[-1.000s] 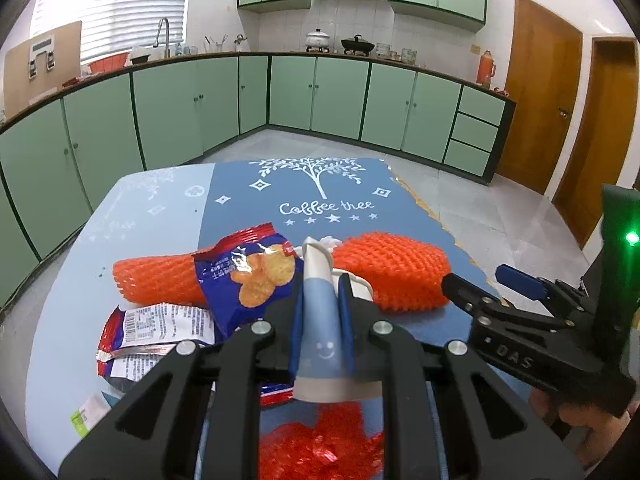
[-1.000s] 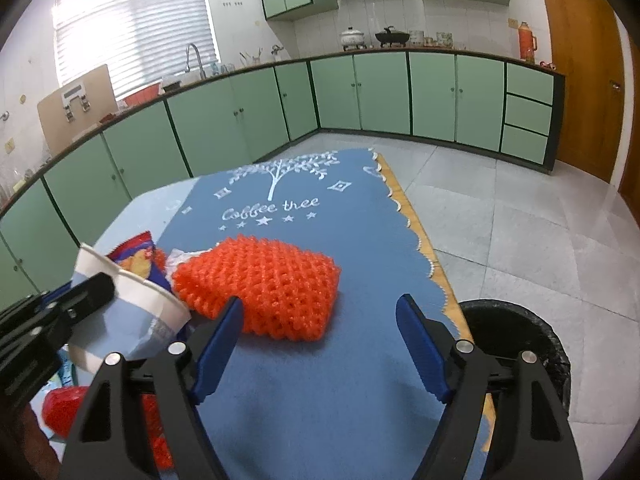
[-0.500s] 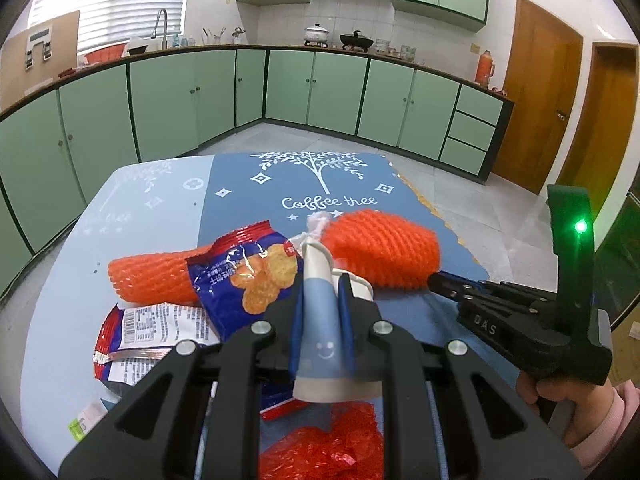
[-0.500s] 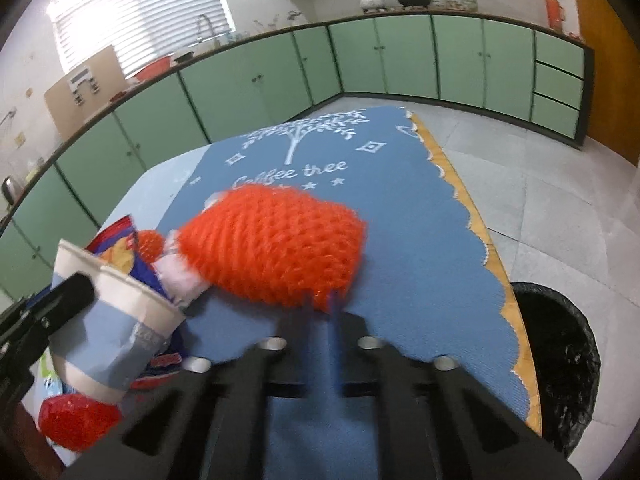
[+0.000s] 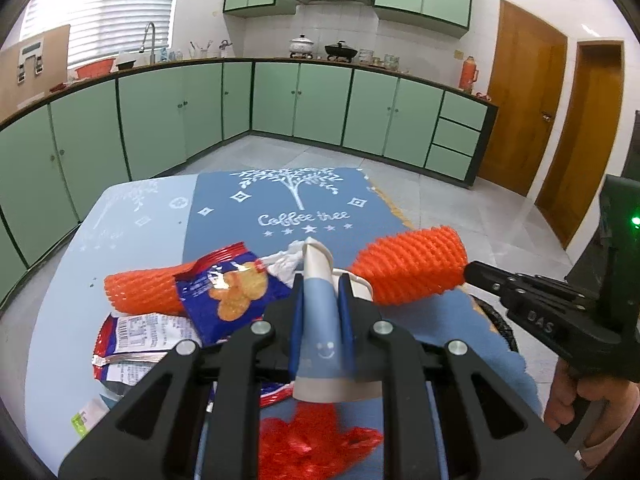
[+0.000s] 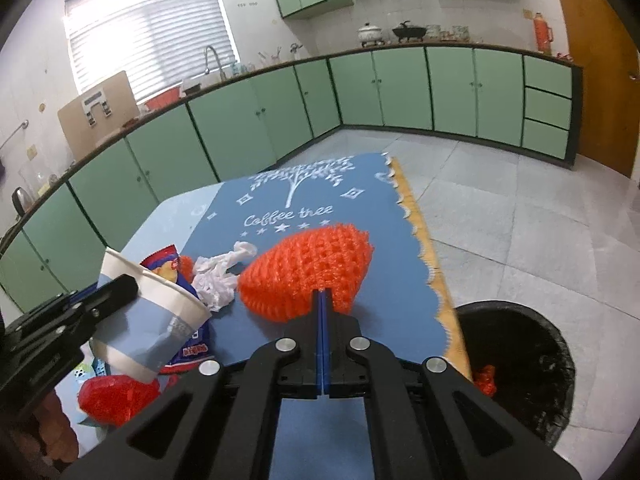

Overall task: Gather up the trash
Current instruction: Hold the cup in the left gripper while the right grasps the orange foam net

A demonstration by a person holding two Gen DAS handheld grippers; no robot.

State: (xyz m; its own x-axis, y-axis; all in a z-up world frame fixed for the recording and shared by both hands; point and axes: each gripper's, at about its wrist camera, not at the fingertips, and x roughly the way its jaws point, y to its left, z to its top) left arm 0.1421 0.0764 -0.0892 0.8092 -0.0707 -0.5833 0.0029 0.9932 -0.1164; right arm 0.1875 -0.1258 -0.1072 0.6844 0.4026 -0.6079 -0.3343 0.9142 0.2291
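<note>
My left gripper is shut on a squashed blue and white paper cup, held above the table; the cup also shows in the right wrist view. My right gripper is shut on an orange foam net and holds it lifted above the blue mat; the net also shows in the left wrist view. A black trash bin stands on the floor to the right of the table, with an orange scrap inside.
On the table lie a second orange net, a blue snack bag, a red and white wrapper, crumpled white plastic and red mesh. The blue mat ends at a scalloped right edge.
My right gripper has closed on the orange foam net and lifted it off the mat toward the right. My left gripper keeps its hold on the cup.
</note>
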